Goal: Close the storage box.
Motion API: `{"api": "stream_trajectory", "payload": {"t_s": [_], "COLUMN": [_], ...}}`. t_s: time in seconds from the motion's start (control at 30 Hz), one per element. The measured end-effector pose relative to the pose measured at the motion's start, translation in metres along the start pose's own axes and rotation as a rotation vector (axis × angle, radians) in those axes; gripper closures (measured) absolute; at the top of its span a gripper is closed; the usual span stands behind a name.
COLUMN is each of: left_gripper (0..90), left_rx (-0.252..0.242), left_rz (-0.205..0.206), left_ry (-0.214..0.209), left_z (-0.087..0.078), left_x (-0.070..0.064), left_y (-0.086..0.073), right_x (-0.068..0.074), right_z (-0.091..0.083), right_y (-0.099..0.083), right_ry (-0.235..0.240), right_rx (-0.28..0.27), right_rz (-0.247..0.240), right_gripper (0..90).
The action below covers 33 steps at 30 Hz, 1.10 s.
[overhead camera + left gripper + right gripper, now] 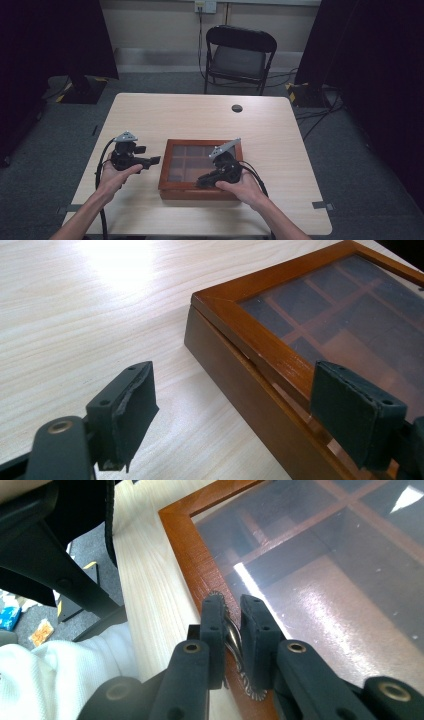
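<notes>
A flat brown wooden box [200, 143] with a glass lid and dividers inside lies on the pale table [175, 115], near its front edge. My left gripper [152, 161] hovers open just left of the box. In the left gripper view the box's corner and side wall [225, 360] lie between its wide-apart pads [135, 400]. My right gripper [200, 184] rests at the box's near edge. In the right gripper view it [232, 610] is shut on a small metal clasp [233, 639] on the wooden frame [192, 555], beside the glass [325, 580].
A black folding chair [240, 55] stands beyond the table's far edge. A small dark round hole [237, 108] sits in the tabletop at the back. Dark curtains hang on both sides and cables run over the grey floor. White cloth [50, 680] shows below the table edge.
</notes>
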<state>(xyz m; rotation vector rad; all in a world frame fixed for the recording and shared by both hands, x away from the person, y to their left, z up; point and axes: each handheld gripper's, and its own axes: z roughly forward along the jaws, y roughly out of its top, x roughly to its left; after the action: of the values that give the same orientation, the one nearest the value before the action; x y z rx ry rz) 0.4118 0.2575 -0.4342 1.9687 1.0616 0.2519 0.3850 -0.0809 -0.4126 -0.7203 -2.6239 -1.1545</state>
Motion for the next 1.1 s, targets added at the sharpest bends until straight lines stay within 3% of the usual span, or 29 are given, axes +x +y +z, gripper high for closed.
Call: {"api": "stream_trajectory", "payload": {"t_s": [0.27,0.57,0.6,0.7,0.8,0.9,0.97,1.0,1.1], "left_gripper": [18.3,18.2,18.2,18.2,18.3,18.4,18.4,18.5,18.6], "left_rx": [0.006,0.013,0.014,0.022,0.022,0.021,0.018,0.018,0.016], "left_rz": [0.0,-0.002,0.0,0.005,-0.002,-0.016,-0.017,-0.014,-0.015], "left_ry": [-0.003,-0.012,-0.014,-0.014,-0.018,-0.019,-0.018,-0.018,-0.023], "left_z": [0.001,0.003,0.003,0.004,0.004,0.003,0.002,0.0,-0.002], "left_x": [0.0,-0.001,-0.001,-0.001,-0.001,-0.001,-0.001,-0.001,-0.001], "left_y": [0.0,-0.001,-0.001,-0.001,0.0,0.0,0.001,0.002,0.002], "right_x": [-0.003,-0.004,-0.004,-0.005,-0.006,-0.008,-0.011,-0.015,-0.019], "right_z": [0.014,0.015,0.014,0.01,-0.001,-0.008,-0.017,-0.025,-0.035], "right_y": [-0.007,-0.009,-0.01,-0.011,-0.01,-0.009,-0.009,-0.011,-0.013], "right_ry": [-0.004,-0.002,0.002,-0.014,-0.019,-0.044,-0.083,-0.107,-0.139], "right_rx": [0.05,0.038,0.038,0.005,-0.046,-0.078,-0.108,-0.151,-0.175], "right_rz": [0.007,-0.001,0.016,0.029,0.017,0.043,0.07,0.083,0.112], "right_gripper": [81.9,81.6,79.7,62.7,61.6,55.2,50.4,45.5,42.1]}}
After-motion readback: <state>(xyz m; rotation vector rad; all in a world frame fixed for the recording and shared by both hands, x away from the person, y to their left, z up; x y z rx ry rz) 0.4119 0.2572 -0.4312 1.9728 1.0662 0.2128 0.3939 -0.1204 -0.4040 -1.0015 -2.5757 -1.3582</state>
